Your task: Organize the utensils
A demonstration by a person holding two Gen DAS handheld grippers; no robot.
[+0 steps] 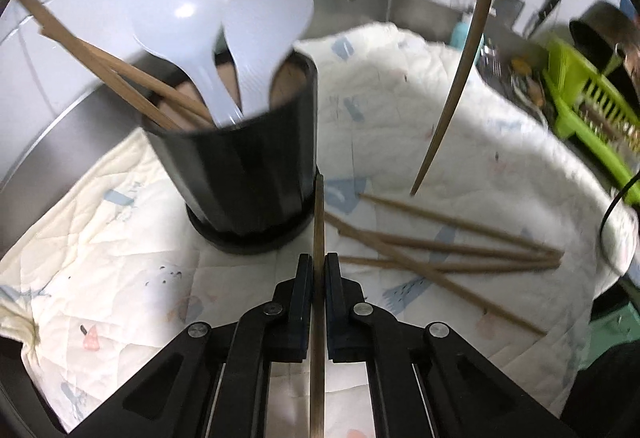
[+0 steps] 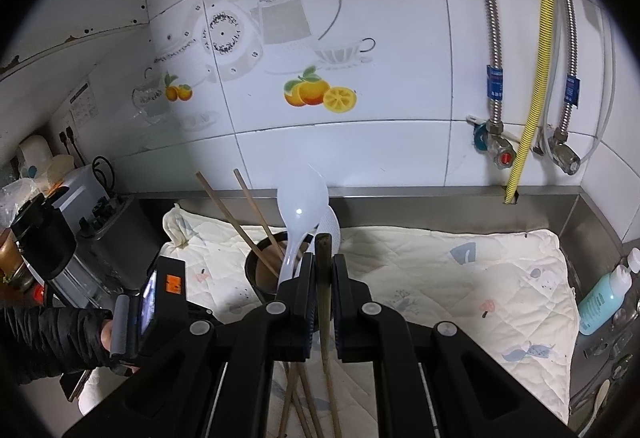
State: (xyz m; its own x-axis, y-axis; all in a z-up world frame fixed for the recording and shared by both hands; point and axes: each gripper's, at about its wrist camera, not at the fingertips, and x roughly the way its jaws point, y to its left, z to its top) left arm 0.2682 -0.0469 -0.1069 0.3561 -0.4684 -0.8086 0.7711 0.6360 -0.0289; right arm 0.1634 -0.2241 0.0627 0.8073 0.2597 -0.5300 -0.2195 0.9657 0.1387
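Observation:
A black utensil holder (image 1: 248, 166) stands on the quilted cloth (image 1: 120, 238) with two white spoons (image 1: 188, 22) and a few chopsticks in it. My left gripper (image 1: 319, 262) is shut on one brown chopstick (image 1: 319, 214) just right of the holder's base. Several loose chopsticks (image 1: 440, 246) lie on the cloth to the right. Another chopstick (image 1: 460, 78) hangs in the air above them. In the right wrist view my right gripper (image 2: 323, 258) is shut on that chopstick (image 2: 325, 318), in front of the holder (image 2: 260, 274) and the spoons (image 2: 300, 206).
A green dish rack (image 1: 588, 94) stands at the far right. A blue bottle (image 2: 604, 294) sits by the steel counter's right wall. Hoses and valves (image 2: 536, 70) hang on the tiled wall. Appliances (image 2: 108, 238) crowd the left end. A hand in a black sleeve (image 2: 52, 334) holds the left gripper's body.

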